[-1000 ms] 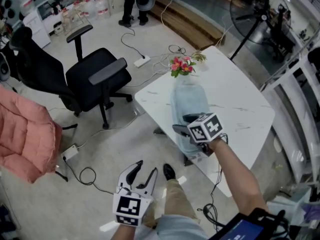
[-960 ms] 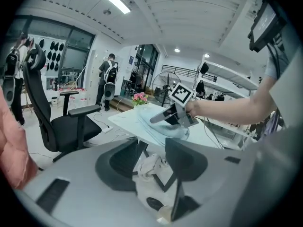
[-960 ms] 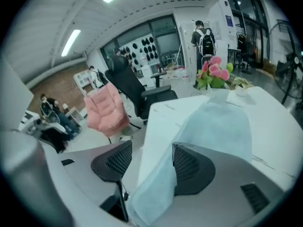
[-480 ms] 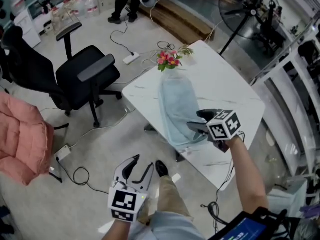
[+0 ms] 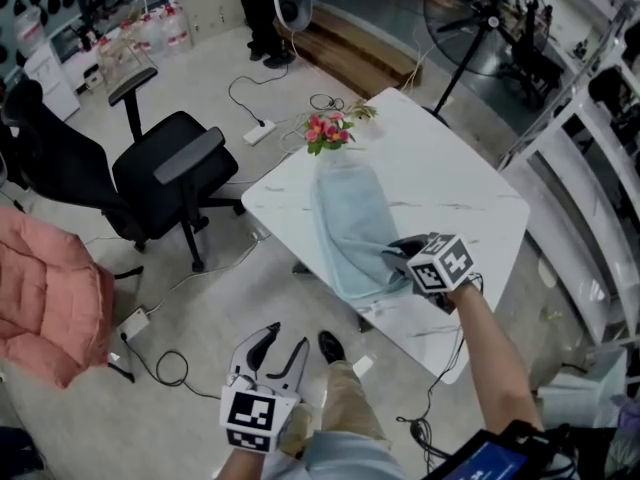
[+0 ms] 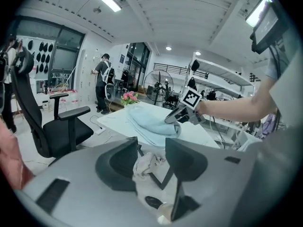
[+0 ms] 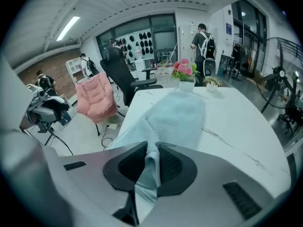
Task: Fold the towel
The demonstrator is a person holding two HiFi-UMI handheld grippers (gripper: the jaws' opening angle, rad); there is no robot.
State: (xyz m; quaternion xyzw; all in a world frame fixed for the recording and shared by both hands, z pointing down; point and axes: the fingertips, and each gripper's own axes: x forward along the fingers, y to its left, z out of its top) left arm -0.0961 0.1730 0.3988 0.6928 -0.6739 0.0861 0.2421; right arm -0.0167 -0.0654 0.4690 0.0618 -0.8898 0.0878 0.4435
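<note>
Pale blue terry cloth, the towel (image 7: 175,117) lies lengthwise on the white table (image 5: 470,198). It runs straight ahead of the right gripper (image 7: 152,162) toward the pink flowers (image 5: 325,130) beyond its far end. That gripper's jaws have just been closing, and a bunched ridge of the towel's near end now stands pinched between the pads. The rest of the cloth spreads flat in front of the tool.

The left gripper (image 5: 285,340) hangs well behind and to the left of the right one, off the table and over the floor. Its jaws are spread with nothing held; only the person's trouser leg shows through the gap.

The step in hand looks like the grasp for the first fold, with the near end taken but not yet lifted. The next move probably calls for raising that end and carrying it forward over the cloth toward the flower end. It should stay low enough that the flat part does not drag. A single pinch may pull the fold crooked, so the idle left gripper likely needs to come up beside the right one and take the same edge.
</note>
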